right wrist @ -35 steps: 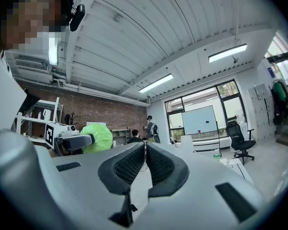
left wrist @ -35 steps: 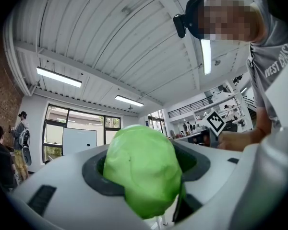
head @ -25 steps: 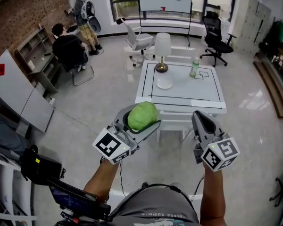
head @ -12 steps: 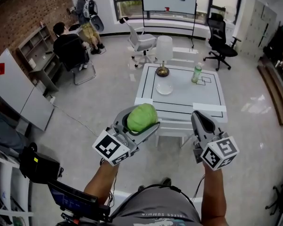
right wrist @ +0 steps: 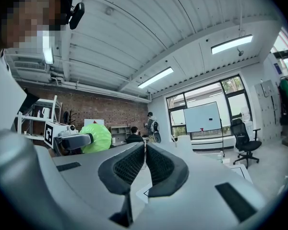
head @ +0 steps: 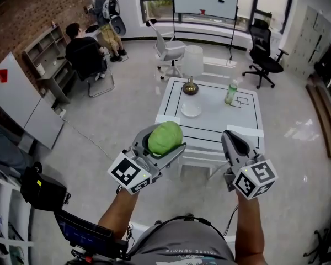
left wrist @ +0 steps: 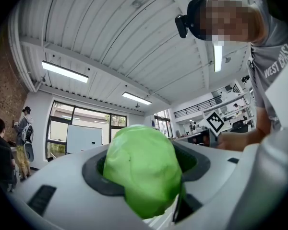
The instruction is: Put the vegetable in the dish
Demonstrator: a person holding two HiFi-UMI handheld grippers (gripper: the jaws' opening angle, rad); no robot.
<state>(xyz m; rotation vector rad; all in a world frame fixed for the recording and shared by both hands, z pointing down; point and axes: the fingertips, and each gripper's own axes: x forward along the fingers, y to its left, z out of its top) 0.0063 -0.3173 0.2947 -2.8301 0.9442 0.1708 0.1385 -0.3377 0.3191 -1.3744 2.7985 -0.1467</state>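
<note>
- Brick wall (head: 27,15) runs down the far left, with a seated person (head: 84,54) and a standing person (head: 105,10) close to it.
- Left tongs (head: 167,142), low and left of centre, are clamped on the vegetable (head: 163,137), a round green cabbage-like head that bulges up out of the jaws. The left gripper view shows it wedged between both pads. It is held in the air, well apart from the dish.
- White worktop (head: 223,117), marked with black lines, stands ahead, beyond both tongs.
- On it the dish (head: 191,110), small and white, sits towards the left side. A lamp (head: 191,70) with a pale shade is just behind it, and a green bottle (head: 230,93) stands to the right.
- Right tongs (head: 232,141), low and right of centre, have their jaws closed together with nothing between them, as the right gripper view shows.
- Black office chair (head: 265,48) stands beyond the worktop, towards the right.
</note>
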